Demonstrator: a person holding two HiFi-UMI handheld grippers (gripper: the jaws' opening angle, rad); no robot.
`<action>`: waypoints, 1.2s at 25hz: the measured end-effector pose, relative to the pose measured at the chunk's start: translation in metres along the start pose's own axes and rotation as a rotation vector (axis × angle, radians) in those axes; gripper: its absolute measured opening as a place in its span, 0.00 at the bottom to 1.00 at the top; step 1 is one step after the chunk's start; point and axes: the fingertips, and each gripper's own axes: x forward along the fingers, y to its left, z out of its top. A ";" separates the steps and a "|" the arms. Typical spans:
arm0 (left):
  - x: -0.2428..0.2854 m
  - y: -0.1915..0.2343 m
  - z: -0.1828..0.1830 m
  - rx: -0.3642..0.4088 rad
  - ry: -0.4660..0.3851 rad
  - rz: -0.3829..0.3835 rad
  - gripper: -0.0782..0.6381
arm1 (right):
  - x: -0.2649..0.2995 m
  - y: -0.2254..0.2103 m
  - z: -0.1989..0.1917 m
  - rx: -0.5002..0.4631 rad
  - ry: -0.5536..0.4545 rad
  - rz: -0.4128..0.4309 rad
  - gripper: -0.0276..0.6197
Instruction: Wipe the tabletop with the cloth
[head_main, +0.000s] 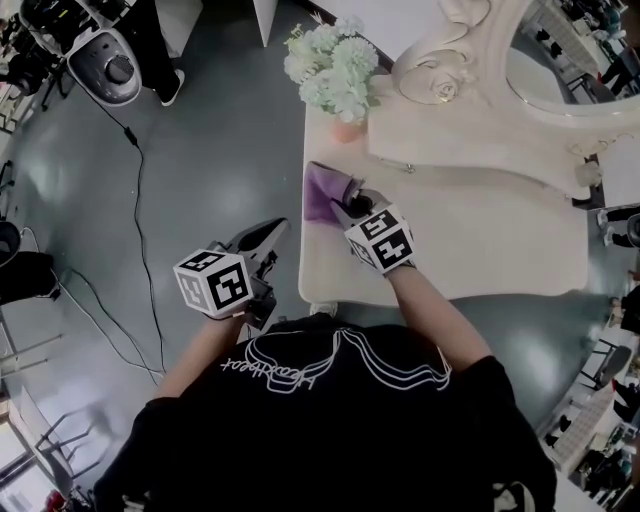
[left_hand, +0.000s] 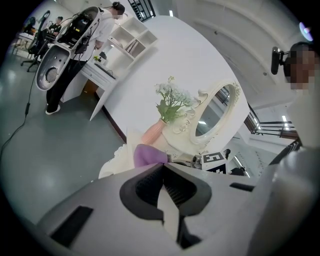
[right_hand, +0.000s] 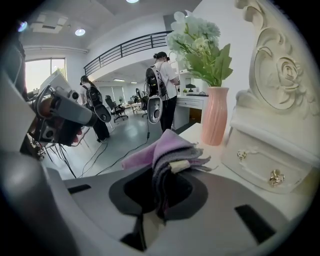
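A purple cloth (head_main: 325, 192) lies bunched at the near left corner of the cream tabletop (head_main: 490, 240). My right gripper (head_main: 350, 207) is shut on the cloth (right_hand: 167, 150), whose folds stick up between the jaws in the right gripper view. My left gripper (head_main: 272, 234) hangs off the table's left side over the grey floor, jaws shut with nothing between them. From the left gripper view the cloth (left_hand: 146, 154) shows ahead on the table edge, beside the right gripper's marker cube (left_hand: 214, 161).
A pink vase (head_main: 347, 128) of pale green flowers (head_main: 332, 68) stands at the table's far left corner. An ornate cream mirror stand with drawers (head_main: 470, 110) fills the back of the table. Cables (head_main: 140, 220) run over the floor to the left. People and equipment stand farther off.
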 end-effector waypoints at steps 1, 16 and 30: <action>0.000 0.001 0.000 -0.001 0.002 0.002 0.12 | 0.001 0.000 -0.001 0.000 0.002 0.001 0.13; 0.017 0.004 0.007 -0.008 0.012 -0.006 0.12 | 0.003 -0.009 -0.006 -0.024 0.054 0.000 0.13; 0.023 -0.005 0.002 0.005 0.035 -0.017 0.12 | -0.016 -0.028 -0.021 -0.003 0.061 -0.062 0.12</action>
